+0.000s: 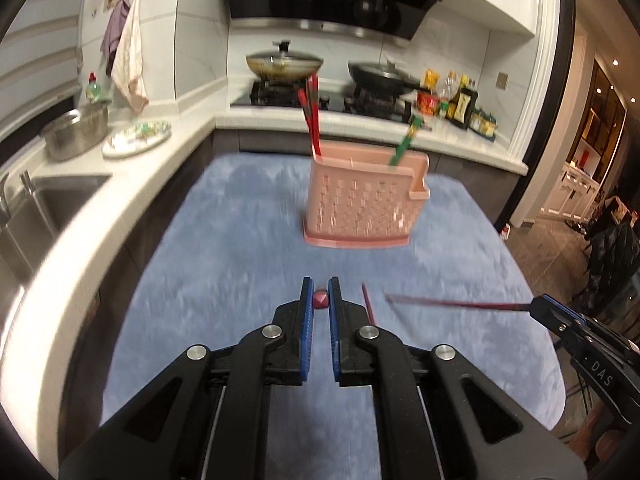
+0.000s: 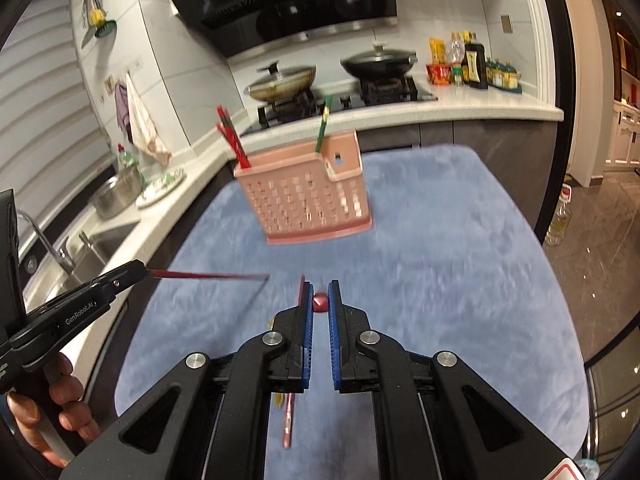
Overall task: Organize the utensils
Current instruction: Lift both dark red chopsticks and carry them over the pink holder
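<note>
A pink slotted utensil basket (image 1: pixel 360 204) (image 2: pixel 304 200) stands on the blue cloth (image 1: pixel 224 264) (image 2: pixel 440 280). It holds red chopsticks (image 1: pixel 313 116) (image 2: pixel 232 140) at its left end and a green one (image 1: pixel 404 144) (image 2: pixel 323 126) at its right. My left gripper (image 1: pixel 321 286) (image 2: pixel 142 269) is shut on a dark red chopstick (image 1: pixel 321 299) (image 2: pixel 208 275), held above the cloth. My right gripper (image 2: pixel 320 290) (image 1: pixel 536 305) is shut on another red chopstick (image 2: pixel 320 303) (image 1: pixel 456 302). A loose chopstick (image 1: pixel 369 306) (image 2: pixel 289 420) lies on the cloth between the two grippers.
A white counter runs along the left with a sink (image 1: pixel 52 200), a steel bowl (image 1: pixel 76 130) (image 2: pixel 114 196) and a plate (image 1: pixel 136 136). Behind it is a stove with two lidded pans (image 1: pixel 284 62) (image 2: pixel 378 60) and bottles (image 1: pixel 460 100). A hand (image 2: pixel 60 400) grips the left tool.
</note>
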Motion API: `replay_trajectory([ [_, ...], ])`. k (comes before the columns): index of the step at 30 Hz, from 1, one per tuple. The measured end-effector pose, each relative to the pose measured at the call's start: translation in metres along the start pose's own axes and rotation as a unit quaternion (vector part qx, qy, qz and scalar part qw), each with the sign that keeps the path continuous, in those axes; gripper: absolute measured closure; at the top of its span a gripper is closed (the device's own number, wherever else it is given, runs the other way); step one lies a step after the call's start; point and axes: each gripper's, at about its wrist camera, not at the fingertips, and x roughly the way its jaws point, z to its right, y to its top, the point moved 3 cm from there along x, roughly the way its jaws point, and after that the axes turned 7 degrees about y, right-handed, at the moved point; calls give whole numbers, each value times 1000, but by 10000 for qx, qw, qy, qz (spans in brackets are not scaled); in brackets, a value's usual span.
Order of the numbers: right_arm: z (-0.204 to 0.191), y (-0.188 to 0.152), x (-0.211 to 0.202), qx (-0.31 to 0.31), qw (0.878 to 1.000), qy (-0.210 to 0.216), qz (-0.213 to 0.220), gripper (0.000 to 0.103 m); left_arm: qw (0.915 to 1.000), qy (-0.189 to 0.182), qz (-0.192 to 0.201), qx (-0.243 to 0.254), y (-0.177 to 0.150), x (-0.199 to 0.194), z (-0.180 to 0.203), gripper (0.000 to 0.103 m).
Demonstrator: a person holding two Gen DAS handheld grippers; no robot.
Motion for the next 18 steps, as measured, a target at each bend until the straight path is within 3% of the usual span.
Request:
replay_trajectory([
  [18, 0, 118, 5, 47, 9966, 374, 739, 96, 9962, -22, 863, -75, 119, -10, -2, 96],
])
